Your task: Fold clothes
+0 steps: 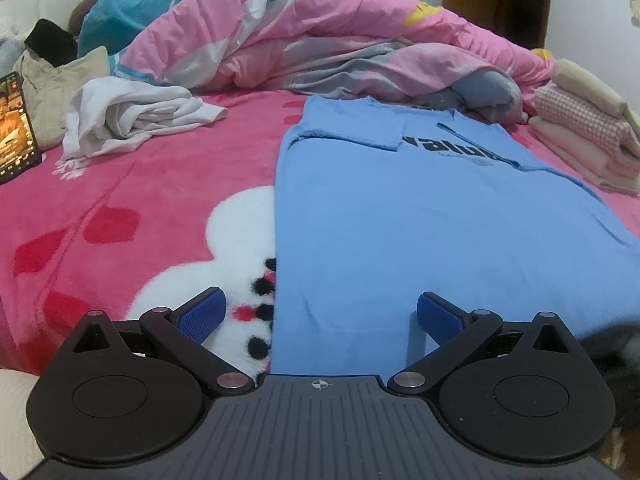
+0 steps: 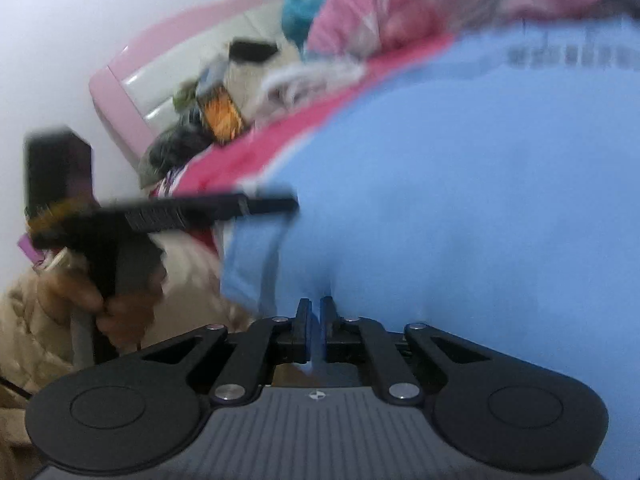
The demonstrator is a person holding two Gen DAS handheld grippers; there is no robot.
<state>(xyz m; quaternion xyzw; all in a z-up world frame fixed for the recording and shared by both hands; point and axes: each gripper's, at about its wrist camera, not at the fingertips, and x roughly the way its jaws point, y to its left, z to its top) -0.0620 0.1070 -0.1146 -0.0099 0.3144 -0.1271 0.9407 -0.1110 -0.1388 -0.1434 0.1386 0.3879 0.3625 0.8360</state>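
Blue T-shirt lies flat on the pink bed blanket, both sleeves turned in, filling the left view from 12 to 4 o'clock. Left gripper hangs spread and empty over its near left hem; right gripper is clamped on bunched hem cloth. Judged mid-fold: next, carry the hem toward the collar, edges kept level.

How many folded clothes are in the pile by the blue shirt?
3, stacked: a pale pink one at the bottom, a checked pink one in the middle, a cream one on top. More may be hidden past the picture's edge.
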